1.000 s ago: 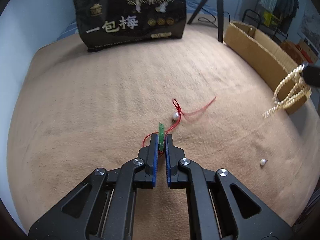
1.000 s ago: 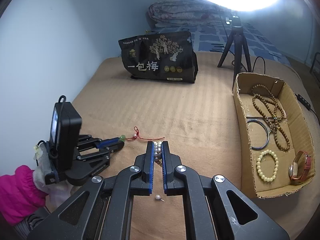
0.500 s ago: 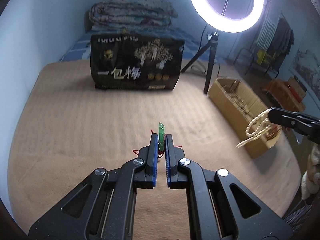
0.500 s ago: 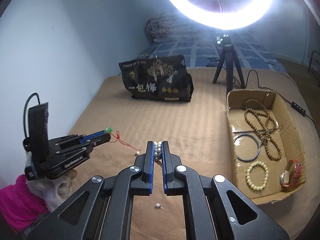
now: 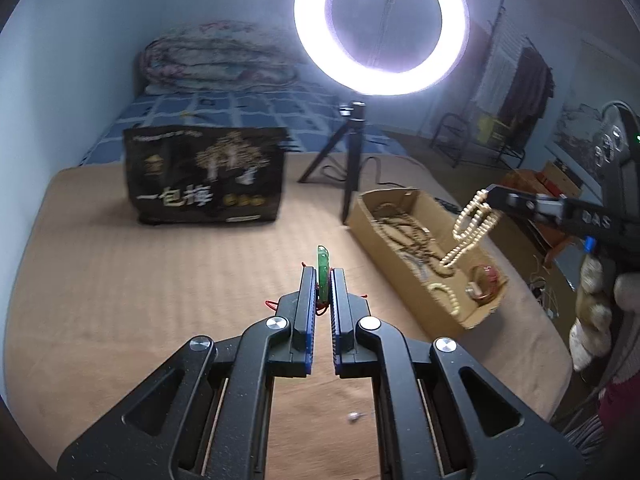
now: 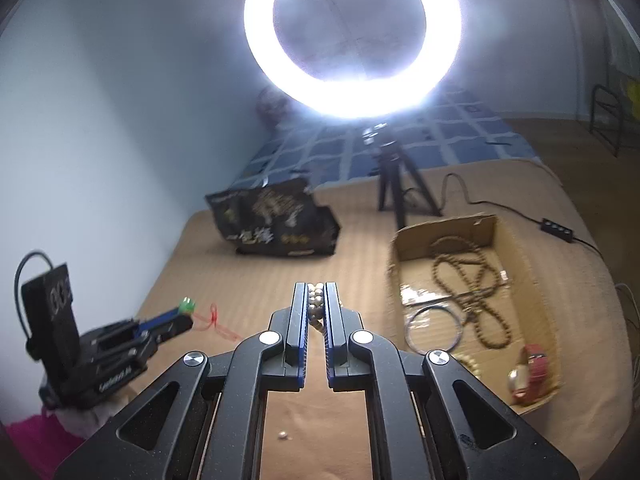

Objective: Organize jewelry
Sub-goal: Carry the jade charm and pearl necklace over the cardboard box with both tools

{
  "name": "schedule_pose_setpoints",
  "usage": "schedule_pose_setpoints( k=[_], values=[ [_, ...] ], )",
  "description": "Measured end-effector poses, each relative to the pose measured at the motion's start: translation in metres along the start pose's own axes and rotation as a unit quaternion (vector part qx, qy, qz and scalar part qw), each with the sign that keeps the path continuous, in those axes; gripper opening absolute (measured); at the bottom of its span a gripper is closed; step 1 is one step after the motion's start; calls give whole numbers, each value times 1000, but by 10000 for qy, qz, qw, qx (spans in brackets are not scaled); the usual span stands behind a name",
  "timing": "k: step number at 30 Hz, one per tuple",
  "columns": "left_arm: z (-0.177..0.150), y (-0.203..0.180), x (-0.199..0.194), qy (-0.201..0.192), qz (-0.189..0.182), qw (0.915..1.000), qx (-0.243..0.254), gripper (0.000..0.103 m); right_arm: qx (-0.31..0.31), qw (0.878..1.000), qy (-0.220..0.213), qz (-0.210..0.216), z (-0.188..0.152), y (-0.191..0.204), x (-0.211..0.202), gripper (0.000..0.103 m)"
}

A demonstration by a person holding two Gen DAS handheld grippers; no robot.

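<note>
The pearl necklace [image 5: 474, 228] is dangling limp over the cardboard box [image 5: 472, 320], the right gripper [image 6: 316, 294] pinching slippery beads; the left gripper [image 5: 322, 276] is clamping a hard green pendant [image 5: 322, 262] above the bed [image 5: 140, 280].

Both tongs [image 5: 321, 276] [image 6: 316, 296] apparently clamped, raised.
</note>
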State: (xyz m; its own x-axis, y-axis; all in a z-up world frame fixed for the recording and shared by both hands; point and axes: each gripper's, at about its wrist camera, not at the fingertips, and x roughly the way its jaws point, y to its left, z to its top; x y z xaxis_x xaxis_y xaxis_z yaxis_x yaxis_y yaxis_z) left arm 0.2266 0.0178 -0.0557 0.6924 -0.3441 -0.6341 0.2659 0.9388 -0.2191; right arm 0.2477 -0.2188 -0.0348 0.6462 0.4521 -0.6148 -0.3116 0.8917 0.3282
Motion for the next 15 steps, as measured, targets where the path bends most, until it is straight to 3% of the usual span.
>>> schedule_pose_setpoints(
  k=[7,15],
  values=[
    [5,-47,11,-11,-283,9993,251,4,224,9986,-150,-459,9,-41,-10,5],
    [7,-97,36,73,-556,9975,440,4,517,9963,-36,-685,7,-82,-9,6]
  ],
)
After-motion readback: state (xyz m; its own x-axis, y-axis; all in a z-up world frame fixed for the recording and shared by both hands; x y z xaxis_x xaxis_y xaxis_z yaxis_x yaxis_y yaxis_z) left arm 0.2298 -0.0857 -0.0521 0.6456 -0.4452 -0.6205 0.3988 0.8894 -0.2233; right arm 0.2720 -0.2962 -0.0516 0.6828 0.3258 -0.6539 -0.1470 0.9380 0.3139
